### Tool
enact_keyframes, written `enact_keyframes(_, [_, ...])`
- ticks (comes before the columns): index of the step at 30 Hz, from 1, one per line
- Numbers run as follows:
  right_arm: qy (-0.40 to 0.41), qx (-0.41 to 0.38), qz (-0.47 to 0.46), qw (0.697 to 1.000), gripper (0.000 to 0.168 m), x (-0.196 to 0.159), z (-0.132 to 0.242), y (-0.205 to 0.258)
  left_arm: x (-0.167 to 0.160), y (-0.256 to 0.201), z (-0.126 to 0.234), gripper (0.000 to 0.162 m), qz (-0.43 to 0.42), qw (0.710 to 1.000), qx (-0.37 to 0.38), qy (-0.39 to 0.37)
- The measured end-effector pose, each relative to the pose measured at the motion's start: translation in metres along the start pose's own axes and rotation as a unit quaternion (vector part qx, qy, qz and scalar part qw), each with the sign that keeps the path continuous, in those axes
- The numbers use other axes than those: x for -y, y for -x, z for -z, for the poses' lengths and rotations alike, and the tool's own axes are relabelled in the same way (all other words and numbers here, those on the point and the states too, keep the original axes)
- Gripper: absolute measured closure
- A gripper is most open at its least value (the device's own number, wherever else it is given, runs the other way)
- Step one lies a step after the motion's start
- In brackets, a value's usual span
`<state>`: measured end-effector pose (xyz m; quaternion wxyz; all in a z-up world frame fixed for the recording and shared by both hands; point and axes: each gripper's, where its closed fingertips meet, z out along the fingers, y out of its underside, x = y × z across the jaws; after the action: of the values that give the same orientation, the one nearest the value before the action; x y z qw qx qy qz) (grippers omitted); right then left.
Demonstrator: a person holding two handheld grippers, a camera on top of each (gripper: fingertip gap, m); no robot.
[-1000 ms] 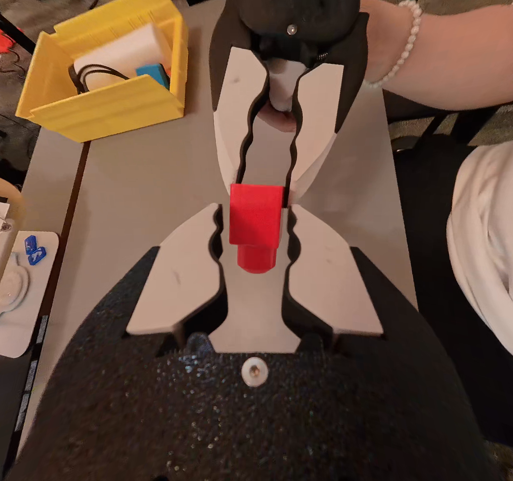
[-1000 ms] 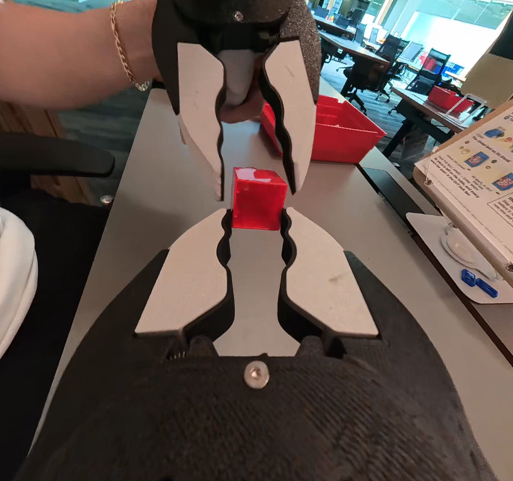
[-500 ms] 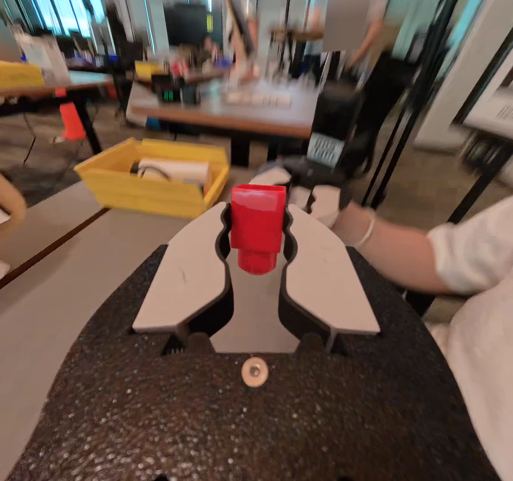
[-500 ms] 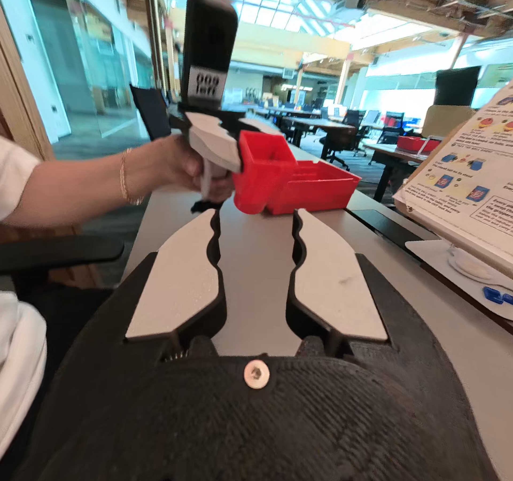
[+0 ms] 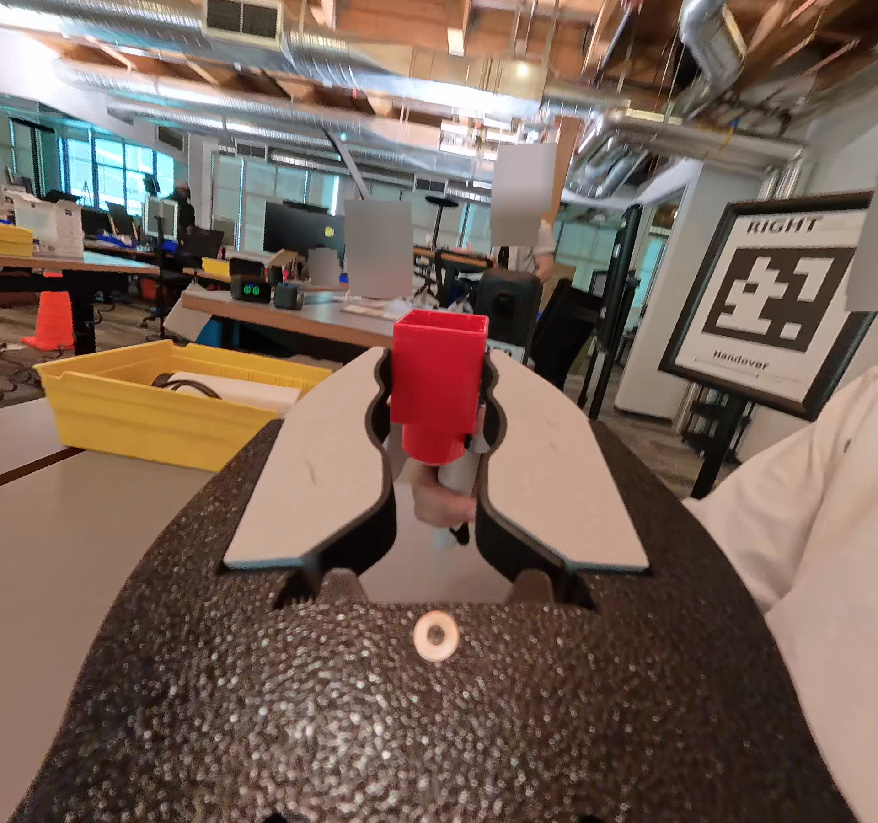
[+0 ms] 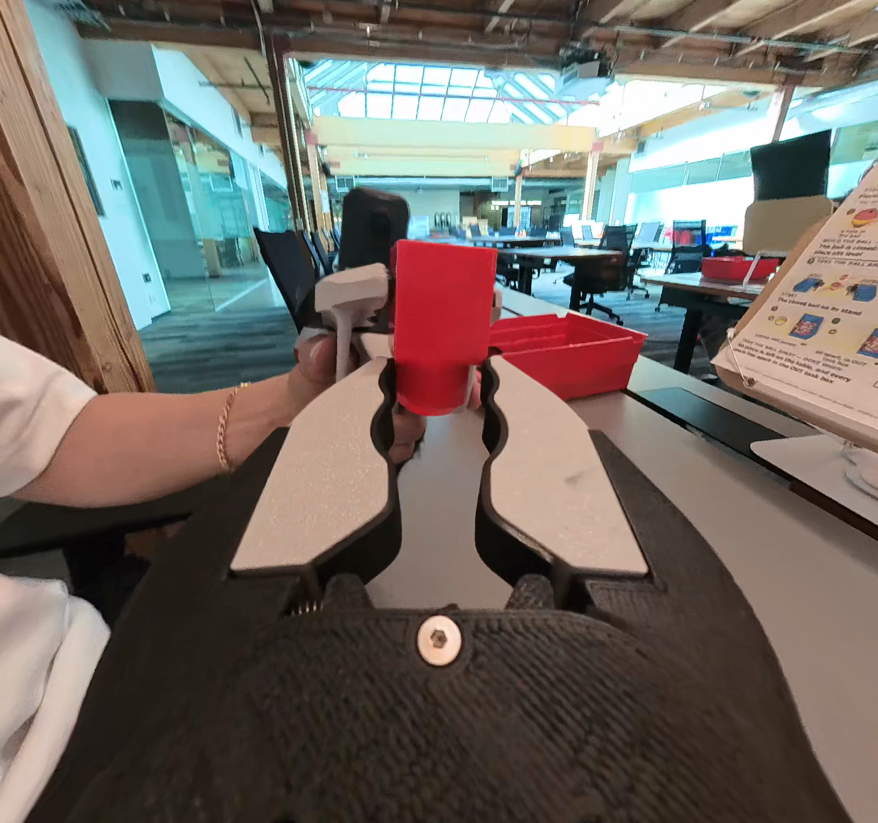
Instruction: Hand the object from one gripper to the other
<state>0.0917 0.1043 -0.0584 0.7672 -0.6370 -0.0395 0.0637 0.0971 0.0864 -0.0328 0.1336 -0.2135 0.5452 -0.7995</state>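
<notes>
two grippers, one red object, one yellow bin, one red bin

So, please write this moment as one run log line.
left tool: shut on red piece | right tool: open, around its round end | handover: not finished

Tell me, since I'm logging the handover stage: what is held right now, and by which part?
The left gripper holds the red piece by the sides of its square upper body. The right gripper brackets its round base, jaws apparently not clamped.
</notes>
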Motion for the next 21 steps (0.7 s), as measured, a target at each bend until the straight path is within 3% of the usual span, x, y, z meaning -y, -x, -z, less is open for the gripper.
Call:
enact_keyframes(2, [0.033, -0.013, 0.018, 0.999, 0.135, -0.006, 0.004, -0.005, -0.006, 0.004, 0.002, 0.125, -0.021, 0.999, 0.015, 0.04])
enact_keyframes(5, [0.137, -0.05, 0.078, 0.986, 0.135, -0.027, 0.015, -0.017, -0.015, 0.011, 0.01, 0.111, -0.1, 0.985, 0.046, 0.136])
enact_keyframes(9, [0.23, -0.071, 0.17, 0.956, 0.139, -0.043, 0.026, -0.02, -0.035, 0.02, 0.022, 0.098, -0.193, 0.929, 0.072, 0.306])
enact_keyframes(13, [0.253, -0.072, 0.199, 0.944, 0.139, -0.049, 0.019, -0.016, -0.046, 0.025, 0.027, 0.1, -0.216, 0.89, 0.078, 0.393])
enact_keyframes(15, [0.26, -0.088, 0.221, 0.936, 0.139, -0.05, 0.018, -0.02, -0.048, 0.025, 0.026, 0.103, -0.196, 0.893, 0.082, 0.395])
enact_keyframes(17, [0.264, -0.123, 0.255, 0.922, 0.139, -0.047, 0.019, -0.028, -0.044, 0.026, 0.023, 0.102, -0.136, 0.914, 0.107, 0.367])
enact_keyframes(21, [0.269, -0.203, 0.347, 0.875, 0.139, -0.037, 0.023, -0.049, -0.03, 0.029, 0.017, 0.097, 0.081, 0.947, 0.146, 0.273])
